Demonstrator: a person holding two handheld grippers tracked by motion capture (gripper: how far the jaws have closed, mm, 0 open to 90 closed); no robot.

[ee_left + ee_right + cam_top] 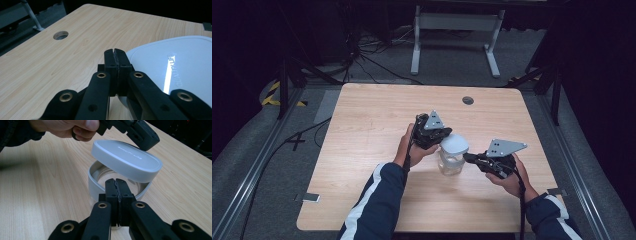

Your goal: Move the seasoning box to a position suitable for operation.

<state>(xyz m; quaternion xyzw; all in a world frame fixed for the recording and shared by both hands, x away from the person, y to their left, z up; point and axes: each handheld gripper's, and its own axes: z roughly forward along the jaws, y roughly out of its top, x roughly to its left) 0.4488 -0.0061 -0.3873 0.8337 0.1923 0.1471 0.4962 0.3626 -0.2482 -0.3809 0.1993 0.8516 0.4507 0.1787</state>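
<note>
Jaws of your right gripper (117, 182) are pressed together, empty, their tips just at the near rim of the clear jar (450, 164). Above them the grey lid (126, 160) sits tilted, raised off the jar's grey collar (96, 185). Your left gripper (116, 53) also has its jaws together, tips beside the lid's edge; whether they touch it you cannot tell. The jar stands right of centre on the bench (372, 120), with bare wood all round and a cable hole (468, 100) near the far edge.
</note>
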